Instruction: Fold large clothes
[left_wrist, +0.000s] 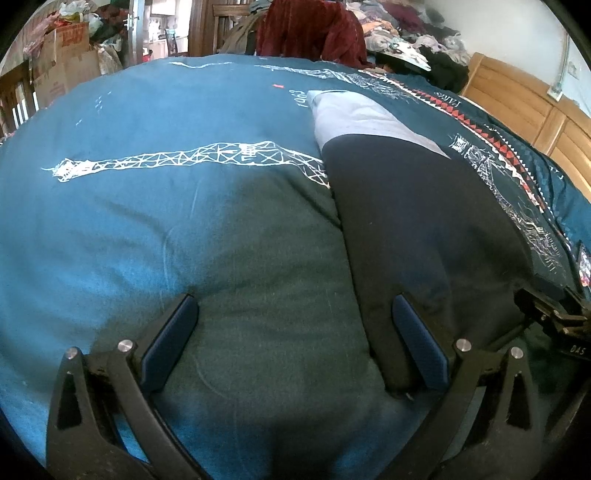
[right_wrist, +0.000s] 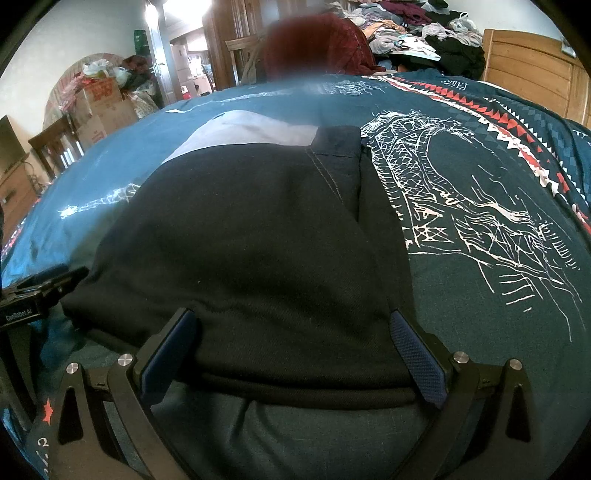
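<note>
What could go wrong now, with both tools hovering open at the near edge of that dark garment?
1. The left tool straddles the black garment's side edge, so it might pinch the teal bedspread too.
2. The right tool could catch only the hem's top layer, letting the fold sag.

"das" read in pale letters on black device body (left_wrist: 576, 349) at right edge of left wrist view. "genrobot.ai" read on black device body (right_wrist: 18, 314) at left edge of right wrist view. numerals, roughly "1063", seen upside down on teal bedspread (left_wrist: 301, 98). cursive word printed near bedspread's (right_wrist: 458, 85) red-and-white border, not legible. red print on cardboard box (right_wrist: 103, 88) not legible.
</note>
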